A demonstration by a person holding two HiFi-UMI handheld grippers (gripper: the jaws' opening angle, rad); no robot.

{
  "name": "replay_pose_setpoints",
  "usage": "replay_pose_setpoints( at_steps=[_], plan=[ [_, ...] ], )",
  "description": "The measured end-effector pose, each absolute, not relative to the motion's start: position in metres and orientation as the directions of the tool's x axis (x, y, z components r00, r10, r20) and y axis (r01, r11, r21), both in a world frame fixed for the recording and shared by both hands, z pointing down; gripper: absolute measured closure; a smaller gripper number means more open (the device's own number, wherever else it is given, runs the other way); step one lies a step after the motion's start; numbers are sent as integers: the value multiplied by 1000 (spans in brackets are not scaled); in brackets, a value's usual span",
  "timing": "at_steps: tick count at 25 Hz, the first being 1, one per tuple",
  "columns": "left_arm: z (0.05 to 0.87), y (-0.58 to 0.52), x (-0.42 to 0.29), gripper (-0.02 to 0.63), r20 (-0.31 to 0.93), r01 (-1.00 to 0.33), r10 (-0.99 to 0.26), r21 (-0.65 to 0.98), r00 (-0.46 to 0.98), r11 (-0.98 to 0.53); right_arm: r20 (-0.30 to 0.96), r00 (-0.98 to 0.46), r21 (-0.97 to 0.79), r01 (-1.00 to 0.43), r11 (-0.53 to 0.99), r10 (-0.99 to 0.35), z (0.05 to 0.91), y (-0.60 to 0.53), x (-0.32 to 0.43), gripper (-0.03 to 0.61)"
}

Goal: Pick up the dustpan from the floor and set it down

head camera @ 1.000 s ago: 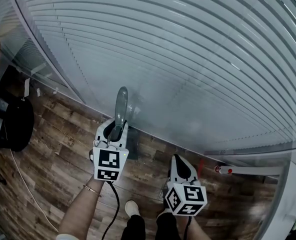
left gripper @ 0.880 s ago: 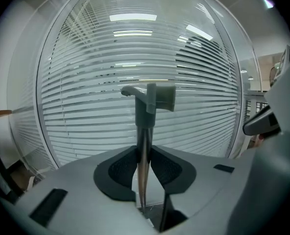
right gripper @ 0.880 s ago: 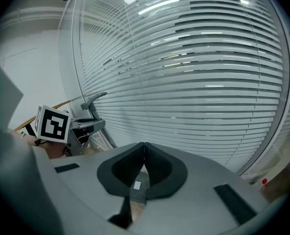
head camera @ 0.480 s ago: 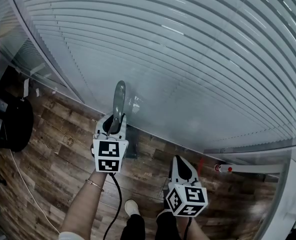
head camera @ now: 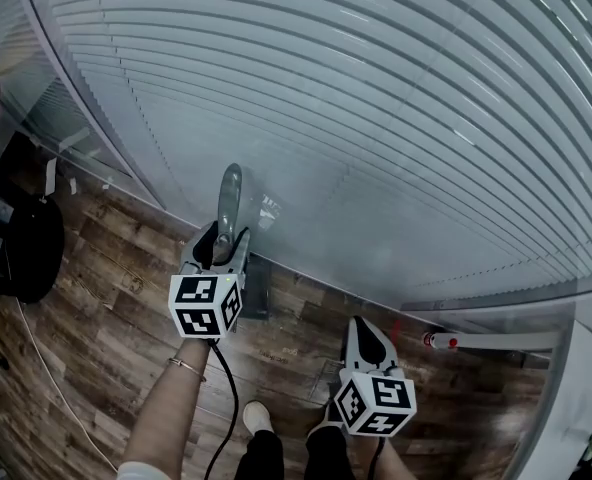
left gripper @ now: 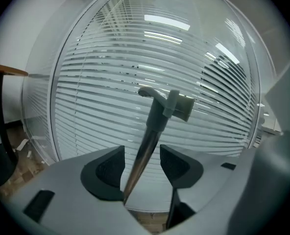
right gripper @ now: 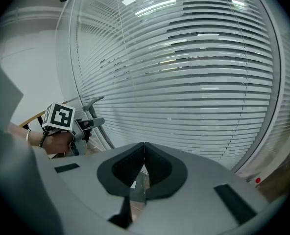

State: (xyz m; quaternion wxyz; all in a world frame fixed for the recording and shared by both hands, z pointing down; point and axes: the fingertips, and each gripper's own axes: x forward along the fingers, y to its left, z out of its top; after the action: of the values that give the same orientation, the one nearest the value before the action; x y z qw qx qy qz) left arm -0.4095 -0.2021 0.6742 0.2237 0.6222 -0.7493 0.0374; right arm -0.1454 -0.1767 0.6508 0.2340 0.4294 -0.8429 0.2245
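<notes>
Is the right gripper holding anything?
No, the right gripper has its jaws shut together with nothing between them.

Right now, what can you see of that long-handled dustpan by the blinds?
The dustpan stands nearly upright: a dark pan seemingly resting on the wood floor by the glass wall, and a slim grey handle with a clip near its top. The handle passes between the jaws of the left gripper, which are opening.

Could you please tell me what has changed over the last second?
The left tool has rolled slightly and its jaws are opening, releasing the dustpan handle, which now stands loose between them. The dustpan itself and the shut right tool stayed where they were.
</notes>
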Motion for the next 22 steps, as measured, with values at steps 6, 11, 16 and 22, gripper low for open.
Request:
replay_pose_setpoints(
  at_steps=[6, 11, 16, 22],
  plan=[
    [665, -174, -410, 351, 372, -948, -909, 174, -189, 268, 581, -531, -159, -817, 554, -617, 634, -181, -147, 546],
    [646, -124, -396, 351, 381, -934, -892, 158, -243, 322, 571, -551, -129, -792, 596, -608, 608, -181, -147, 546],
    [579, -92, -391, 353, 325, -910, -897, 184, -301, 372, 536, -575, -125, -779, 615, -619, 565, -195, -144, 546],
    [502, -74, -346, 444, 264, -918, -907, 137, -329, 373, 460, -619, -124, -755, 644, -637, 511, -201, -122, 546]
  ],
)
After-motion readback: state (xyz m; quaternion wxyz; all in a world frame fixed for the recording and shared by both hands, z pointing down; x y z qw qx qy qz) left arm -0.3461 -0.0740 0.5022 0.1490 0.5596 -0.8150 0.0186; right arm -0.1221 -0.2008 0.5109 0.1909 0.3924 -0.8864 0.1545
